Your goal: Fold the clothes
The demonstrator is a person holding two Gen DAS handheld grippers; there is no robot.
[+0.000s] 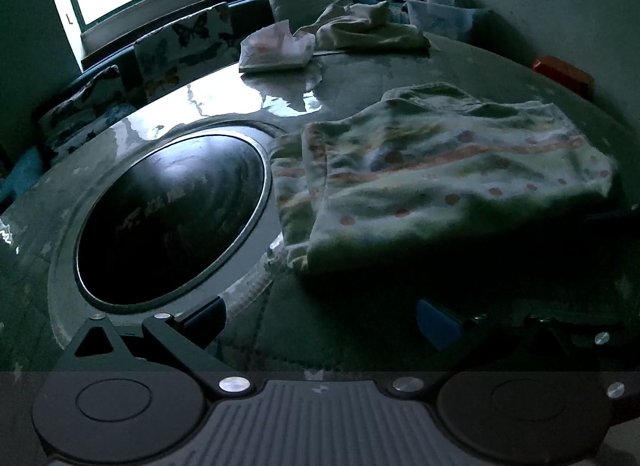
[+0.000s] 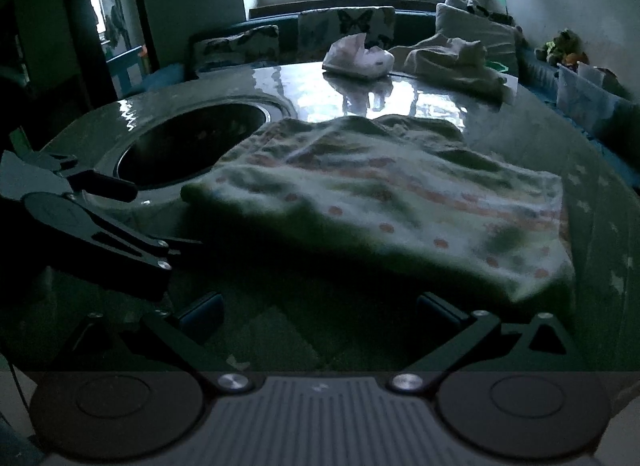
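both wrist views sit low over the table (image 1: pixel 360 65), sharing the patterned garment (image 1: pixel 440 169).

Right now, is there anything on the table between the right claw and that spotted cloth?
No. In the right wrist view, only bare, shadowed tabletop lies between the open right claw and the near edge of the spotted cloth.

L tool (image 1: pixel 320 318): jaws wide apart, empty | R tool (image 2: pixel 320 316): jaws wide apart, empty, L tool at its left
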